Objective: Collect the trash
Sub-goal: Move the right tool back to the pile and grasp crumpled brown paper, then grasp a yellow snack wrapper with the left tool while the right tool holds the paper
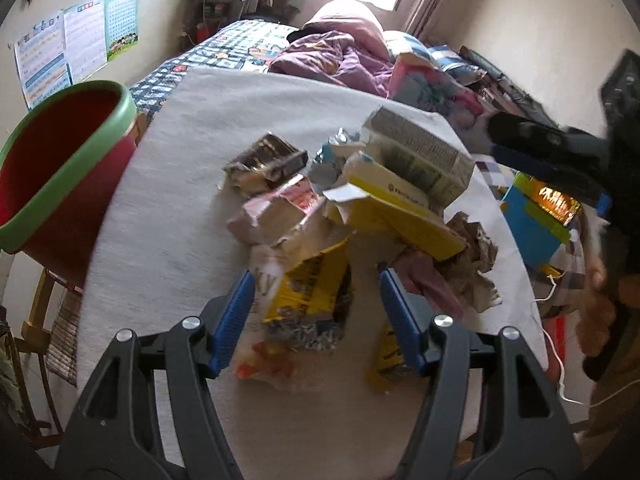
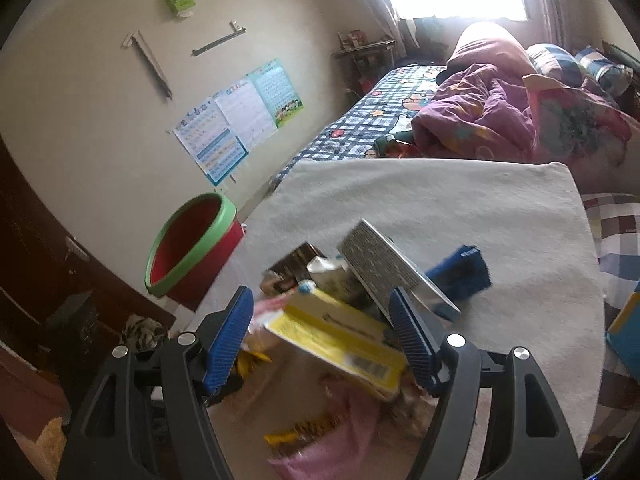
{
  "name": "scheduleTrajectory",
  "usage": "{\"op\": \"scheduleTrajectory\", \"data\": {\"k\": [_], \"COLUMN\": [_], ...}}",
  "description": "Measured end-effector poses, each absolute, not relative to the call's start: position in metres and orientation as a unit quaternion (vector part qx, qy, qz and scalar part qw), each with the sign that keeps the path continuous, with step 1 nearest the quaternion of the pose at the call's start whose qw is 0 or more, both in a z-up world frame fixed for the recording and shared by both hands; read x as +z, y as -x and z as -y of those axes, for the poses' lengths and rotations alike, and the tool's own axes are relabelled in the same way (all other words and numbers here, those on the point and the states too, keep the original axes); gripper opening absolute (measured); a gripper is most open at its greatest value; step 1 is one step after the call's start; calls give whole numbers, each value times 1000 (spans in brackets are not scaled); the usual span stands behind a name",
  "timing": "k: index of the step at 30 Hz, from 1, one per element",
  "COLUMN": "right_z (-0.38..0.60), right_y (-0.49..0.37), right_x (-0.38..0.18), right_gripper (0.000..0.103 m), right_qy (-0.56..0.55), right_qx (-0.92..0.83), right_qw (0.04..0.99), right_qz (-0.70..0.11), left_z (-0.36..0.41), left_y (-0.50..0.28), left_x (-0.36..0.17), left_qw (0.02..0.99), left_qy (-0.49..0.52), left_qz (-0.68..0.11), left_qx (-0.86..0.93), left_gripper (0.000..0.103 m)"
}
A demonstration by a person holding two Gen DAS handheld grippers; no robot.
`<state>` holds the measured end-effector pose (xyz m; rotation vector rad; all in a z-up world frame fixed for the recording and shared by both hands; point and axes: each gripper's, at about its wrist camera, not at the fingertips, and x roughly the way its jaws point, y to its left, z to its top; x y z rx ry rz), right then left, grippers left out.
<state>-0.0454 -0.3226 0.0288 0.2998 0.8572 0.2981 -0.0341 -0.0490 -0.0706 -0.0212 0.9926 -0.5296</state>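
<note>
A heap of trash lies on a grey cloth-covered table (image 1: 180, 200): a yellow carton (image 1: 400, 216), a grey printed box (image 1: 424, 152), a dark foil wrapper (image 1: 264, 160), a pink torn box (image 1: 276, 208), a yellow snack bag (image 1: 312, 292) and crumpled brown paper (image 1: 476, 256). My left gripper (image 1: 316, 280) is open, its blue pads either side of the yellow snack bag. My right gripper (image 2: 322, 300) is open above the yellow carton (image 2: 340, 336) and grey box (image 2: 384, 268). A red bin with a green rim (image 1: 60, 172) stands left of the table, also in the right wrist view (image 2: 192, 244).
A bed with a checked sheet (image 2: 360, 128) and purple quilt (image 1: 340, 56) lies behind the table. Posters (image 1: 76, 40) hang on the left wall. A blue object (image 2: 460, 272) lies on the table's right side. Blue and green boxes (image 1: 536, 216) and a white cable (image 1: 556, 360) sit at the right.
</note>
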Motion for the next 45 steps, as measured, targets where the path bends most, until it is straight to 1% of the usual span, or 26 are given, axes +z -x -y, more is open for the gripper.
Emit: {"op": "scheduleTrajectory", "data": {"k": [1,2,6,15,23,28,29,30,32,35,37,39,43,44,45], "right_z": [324,324,339,374,368,372,373,375,377,380,380,380,380,381,382], "right_y": [50,52,66,79,75,73,72,72,73,73,73,73,70,71,71], "right_x": [27,26,11,-31,-50,-56,-58,-59,-60,-60,-59,-60,-66,-69,-69], "right_gripper": [68,69,70,72,73,73,71,65,57,55,55,61,65,68,68], "right_qy": [-140,-137,-128,-163,-174,-181,-183,-184,-183,-192,-193,-193,-197,-201,-204], "right_qx": [145,145,128,90,88,73,72,70,66,69,69,64,62,60,60], "right_qw": [887,886,882,858,844,845,844,843,843,841,841,841,834,832,831], "right_qz": [-415,-418,-435,-479,-500,-498,-500,-501,-502,-501,-501,-501,-512,-514,-513], "left_z": [53,55,57,44,36,33,32,30,28,25,24,25,25,25,24], "left_y": [33,32,33,43,44,44,44,44,43,42,41,40,39,39,38], "left_x": [-73,-76,-74,-47,-44,-44,-44,-44,-45,-47,-46,-45,-46,-46,-46], "left_qw": [845,844,851,879,880,880,880,880,880,879,879,880,879,879,879], "left_qy": [11,11,15,25,44,47,48,48,50,53,54,53,52,52,52], "left_qz": [-473,-477,-471,-430,-428,-428,-428,-428,-430,-433,-433,-432,-433,-433,-434], "left_qx": [-247,-243,-231,-207,-201,-200,-199,-199,-196,-193,-192,-193,-194,-194,-194], "left_gripper": [53,41,35,34,34,34,34,34,34,34,34,34,34,34,34]}}
